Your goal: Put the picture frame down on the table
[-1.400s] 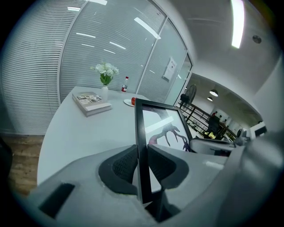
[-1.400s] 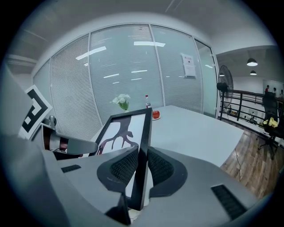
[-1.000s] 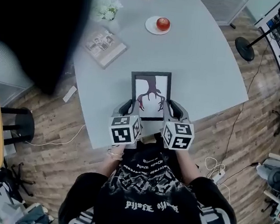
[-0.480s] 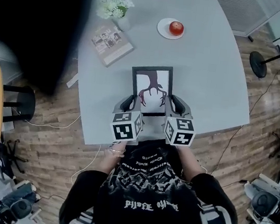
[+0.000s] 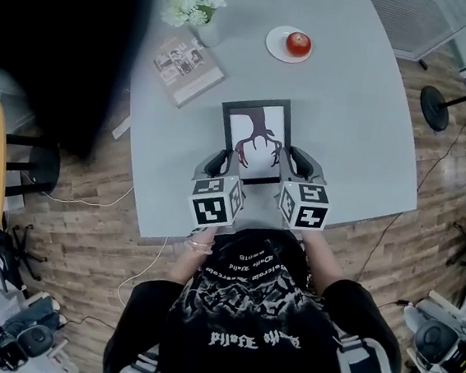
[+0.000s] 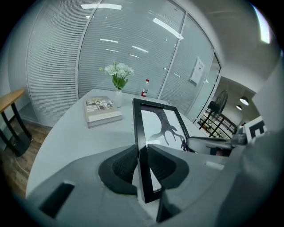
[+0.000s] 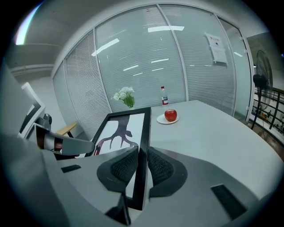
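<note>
Left gripper (image 5: 216, 162) and right gripper (image 5: 294, 163) each clamp a side edge of the picture frame (image 5: 256, 138) over the table's (image 5: 357, 112) near middle. Bare tabletop lies right. Book (image 5: 189, 61) sits far left, its print unreadable.

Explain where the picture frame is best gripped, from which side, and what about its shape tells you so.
Grip the picture frame by its two long rails, close to the lower end, coming from its near short end. The rails are thin and flat-faced, so they fit between jaws, and a hold on each side probably stops tilting. The left gripper and right gripper are clamped there.
</note>
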